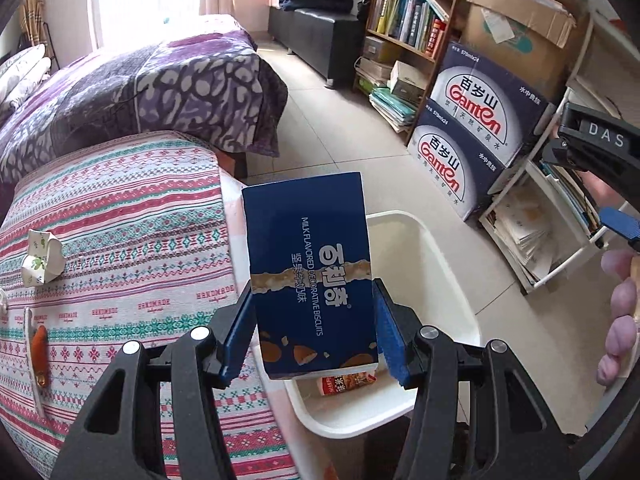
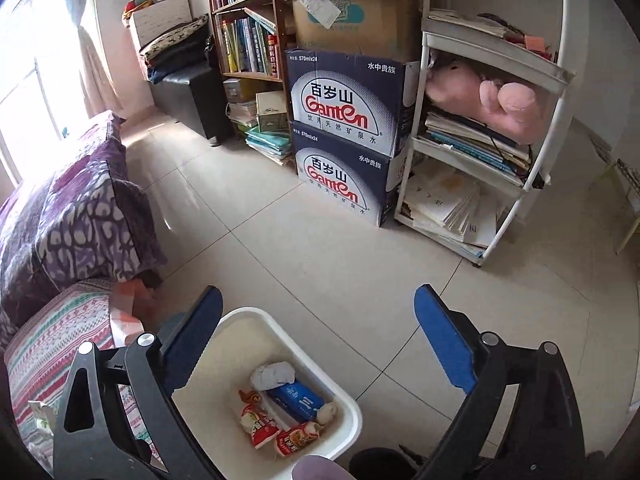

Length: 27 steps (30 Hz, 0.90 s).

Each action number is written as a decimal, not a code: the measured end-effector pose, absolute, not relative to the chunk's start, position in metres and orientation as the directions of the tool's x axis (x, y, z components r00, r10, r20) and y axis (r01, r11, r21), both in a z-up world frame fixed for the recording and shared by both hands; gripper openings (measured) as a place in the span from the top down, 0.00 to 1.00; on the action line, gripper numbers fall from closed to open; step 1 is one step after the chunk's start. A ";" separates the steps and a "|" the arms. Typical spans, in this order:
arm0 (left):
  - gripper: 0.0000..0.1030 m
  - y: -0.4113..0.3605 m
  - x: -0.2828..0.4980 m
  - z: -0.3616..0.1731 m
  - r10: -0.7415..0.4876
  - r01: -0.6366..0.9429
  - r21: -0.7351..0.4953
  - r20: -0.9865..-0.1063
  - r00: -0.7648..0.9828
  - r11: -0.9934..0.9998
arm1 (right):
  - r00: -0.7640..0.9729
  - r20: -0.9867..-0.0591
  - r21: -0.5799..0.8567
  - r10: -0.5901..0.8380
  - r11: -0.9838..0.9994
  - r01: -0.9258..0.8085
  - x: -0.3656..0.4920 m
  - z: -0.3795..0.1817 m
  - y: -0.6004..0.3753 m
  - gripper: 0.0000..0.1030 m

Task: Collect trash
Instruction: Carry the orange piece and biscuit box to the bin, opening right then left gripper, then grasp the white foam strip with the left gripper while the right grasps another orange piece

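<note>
My left gripper (image 1: 314, 332) is shut on a dark blue biscuit box (image 1: 310, 272) and holds it upright above the white trash bin (image 1: 436, 264), beside the table's edge. In the right wrist view the white trash bin (image 2: 344, 408) sits on the floor below my right gripper (image 2: 320, 336), which is open and empty. The bin holds red snack wrappers (image 2: 260, 424), a blue packet (image 2: 298, 400) and crumpled paper (image 2: 274, 374). A crushed white paper cup (image 1: 42, 256) and an orange wrapper (image 1: 40, 354) lie on the patterned tablecloth (image 1: 120, 240).
A bed with a purple blanket (image 1: 140, 92) stands behind the table. Stacked Ganten boxes (image 2: 344, 136), a bookshelf (image 2: 248, 40) and a white rack (image 2: 488, 140) with books and a pink plush toy line the far side. Tiled floor (image 2: 320, 240) lies between.
</note>
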State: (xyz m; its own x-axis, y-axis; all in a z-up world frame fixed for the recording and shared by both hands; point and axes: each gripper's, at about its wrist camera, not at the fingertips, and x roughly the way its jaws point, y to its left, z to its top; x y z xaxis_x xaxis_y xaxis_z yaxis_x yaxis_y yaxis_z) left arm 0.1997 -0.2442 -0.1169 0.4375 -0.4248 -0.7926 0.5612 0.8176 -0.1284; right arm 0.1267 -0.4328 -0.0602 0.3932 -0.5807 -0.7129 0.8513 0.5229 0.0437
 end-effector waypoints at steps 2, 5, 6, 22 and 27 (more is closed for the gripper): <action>0.46 -0.250 0.197 -0.118 -0.447 0.581 -0.144 -0.790 0.420 0.801 | 0.384 -0.700 0.027 -0.602 0.516 0.856 0.125 -0.058 -0.432 0.08; 0.28 -0.256 0.193 -0.119 -0.469 0.603 -0.159 -0.787 0.401 0.782 | 0.377 -0.680 0.004 -0.629 0.510 0.860 0.123 -0.055 -0.431 0.08; 0.28 -0.257 0.191 -0.119 -0.470 0.608 -0.154 -0.785 0.403 0.779 | 0.374 -0.674 -0.005 -0.637 0.510 0.860 0.123 -0.054 -0.430 0.08; 0.22 -0.181 0.233 -0.131 -0.220 0.416 0.002 -0.847 0.484 0.909 | 0.382 -0.647 -0.107 -0.660 0.575 0.811 0.154 -0.054 -0.384 0.07; 0.22 -0.129 0.261 -0.145 -0.079 0.296 0.079 -0.871 0.484 0.952 | 0.399 -0.664 -0.133 -0.632 0.625 0.769 0.173 -0.060 -0.359 0.07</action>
